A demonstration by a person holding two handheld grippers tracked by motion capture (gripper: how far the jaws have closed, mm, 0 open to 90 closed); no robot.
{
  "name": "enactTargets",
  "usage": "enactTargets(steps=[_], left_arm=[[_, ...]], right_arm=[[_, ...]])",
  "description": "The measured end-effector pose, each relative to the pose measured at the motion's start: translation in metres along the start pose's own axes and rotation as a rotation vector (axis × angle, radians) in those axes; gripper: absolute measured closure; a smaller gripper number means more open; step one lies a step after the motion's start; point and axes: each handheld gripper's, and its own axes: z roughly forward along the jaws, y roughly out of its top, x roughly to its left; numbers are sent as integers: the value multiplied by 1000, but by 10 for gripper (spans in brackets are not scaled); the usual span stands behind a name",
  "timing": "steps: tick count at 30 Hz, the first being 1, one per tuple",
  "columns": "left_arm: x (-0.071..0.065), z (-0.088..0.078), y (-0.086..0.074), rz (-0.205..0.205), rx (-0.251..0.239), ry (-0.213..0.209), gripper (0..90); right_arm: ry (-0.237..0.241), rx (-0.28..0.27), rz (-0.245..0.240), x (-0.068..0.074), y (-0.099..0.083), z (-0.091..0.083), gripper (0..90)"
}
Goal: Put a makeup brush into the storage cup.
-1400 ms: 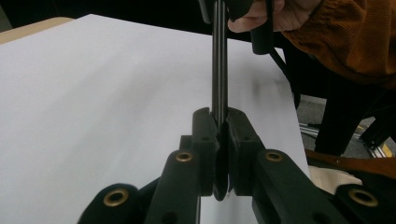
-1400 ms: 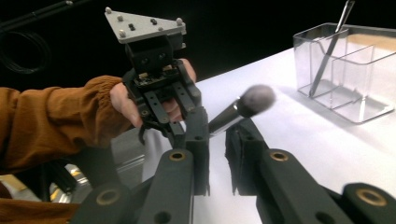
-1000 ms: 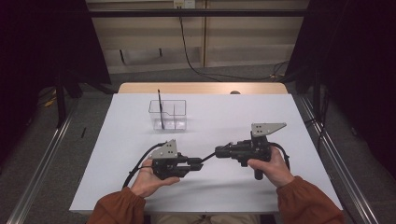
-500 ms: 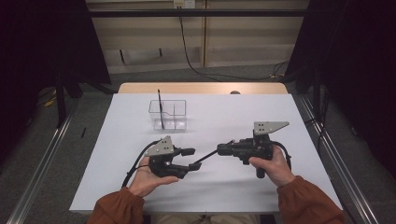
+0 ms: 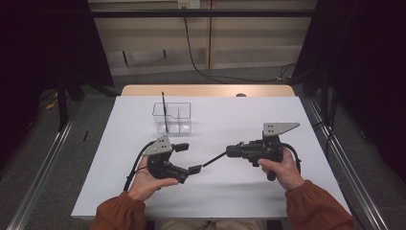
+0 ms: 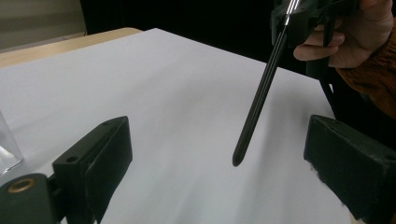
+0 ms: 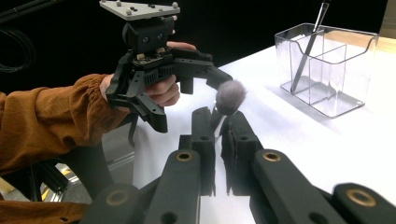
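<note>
1. White table (image 5: 268, 191) mostly bare; grippers work near its front edge, w/ free room to either side and open surface ahead of them.
2. Clear plastic organizer (image 5: 178, 116), w/ compartments, stands beyond the left gripper (image 5: 187, 157), well apart; a thin dark stick (image 5: 164, 111) leans in it.
3. Right gripper (image 5: 231, 151) pinched tight on a makeup brush (image 6: 261, 93): slim black handle slanting twd the left one, fluffy grey tuft (image 7: 230, 96) at the clamped end.
4. Left gripper's jaws have just been opening, now wide; handle tip sits between them, touching neither.
</note>
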Motion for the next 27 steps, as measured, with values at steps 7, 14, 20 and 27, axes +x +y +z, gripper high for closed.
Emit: enactTargets(steps=[7,14,20,27], left_arm=[[4,-9,1,-4,-9,2,21],[3,-8,1,12,18,14,21],[3,-9,2,19,26,18,21],[1,-7,4,18,31,-4,22]], right_arm=[[-10,9,2,-1,4,-6,842],[-18,54,13,-2,14,-7,843],[-9,125,14,-3,22,-3,843],[-22,183,4,-4,29,0,843]])
